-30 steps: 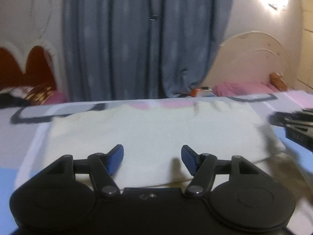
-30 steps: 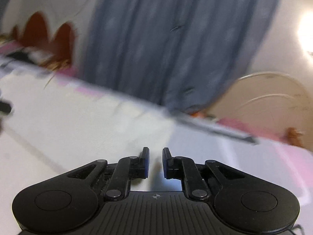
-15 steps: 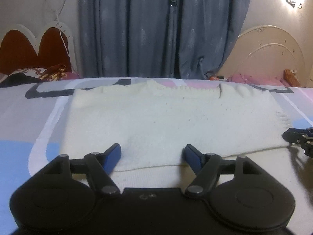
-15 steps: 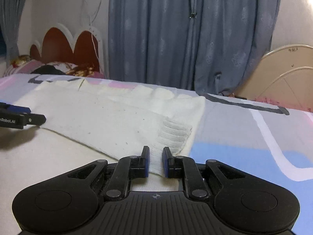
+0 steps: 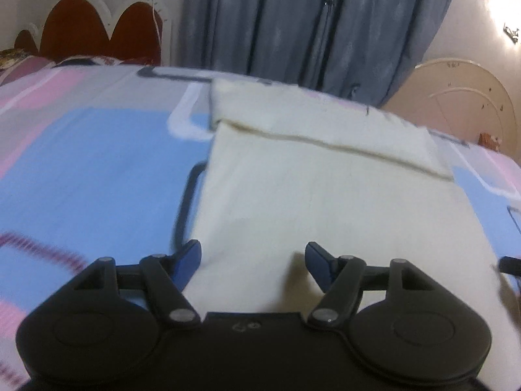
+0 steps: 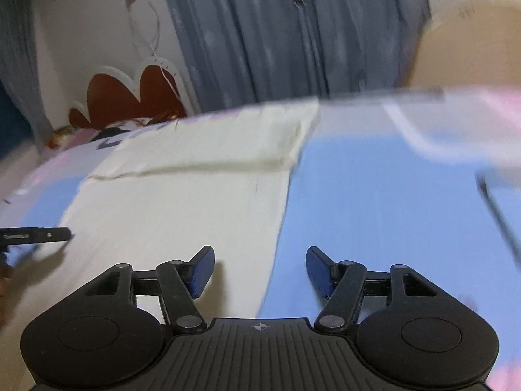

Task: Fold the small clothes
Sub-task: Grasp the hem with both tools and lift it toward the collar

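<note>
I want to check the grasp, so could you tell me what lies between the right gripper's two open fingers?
In the right wrist view, the right gripper straddles the cream garment's right edge; cream cloth and blue bedsheet lie between its fingers.

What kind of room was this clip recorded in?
Most likely a bedroom: the cream garment lies on a patterned bedsheet, a scalloped red headboard stands behind, and long blue curtains cover the far wall.
</note>
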### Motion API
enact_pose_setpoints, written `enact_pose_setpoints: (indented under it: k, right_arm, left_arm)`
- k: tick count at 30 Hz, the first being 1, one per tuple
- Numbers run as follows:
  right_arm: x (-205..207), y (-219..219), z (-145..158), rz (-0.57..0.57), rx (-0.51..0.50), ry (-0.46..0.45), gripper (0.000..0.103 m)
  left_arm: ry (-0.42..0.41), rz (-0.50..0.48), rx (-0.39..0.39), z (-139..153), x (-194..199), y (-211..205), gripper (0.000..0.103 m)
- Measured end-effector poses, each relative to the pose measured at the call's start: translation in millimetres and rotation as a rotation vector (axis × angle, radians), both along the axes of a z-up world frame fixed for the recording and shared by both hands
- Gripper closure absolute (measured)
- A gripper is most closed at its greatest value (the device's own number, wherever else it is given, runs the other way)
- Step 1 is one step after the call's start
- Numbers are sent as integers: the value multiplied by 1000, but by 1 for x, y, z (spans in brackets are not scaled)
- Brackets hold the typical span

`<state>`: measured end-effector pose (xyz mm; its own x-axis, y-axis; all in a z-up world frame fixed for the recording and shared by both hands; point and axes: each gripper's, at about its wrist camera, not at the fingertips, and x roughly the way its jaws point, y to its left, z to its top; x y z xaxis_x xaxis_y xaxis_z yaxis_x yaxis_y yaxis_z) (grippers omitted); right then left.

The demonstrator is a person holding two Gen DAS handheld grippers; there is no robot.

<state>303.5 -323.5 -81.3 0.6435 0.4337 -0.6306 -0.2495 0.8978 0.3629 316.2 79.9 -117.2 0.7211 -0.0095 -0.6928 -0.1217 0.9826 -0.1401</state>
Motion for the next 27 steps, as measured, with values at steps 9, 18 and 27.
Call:
enact_pose_setpoints:
  k: [9, 18, 27]
  right_arm:
    - [-96, -15, 13, -77, 211, 159, 47]
    - [-150, -22, 11, -98, 413, 254, 59]
    - [-118, -33, -9, -134, 585, 314, 79]
  left_arm:
    - [53, -37, -83, 4, -86, 33, 39]
    - [81, -95, -486, -6, -145, 67, 56]
    - [89, -116, -695, -29, -116, 77, 66]
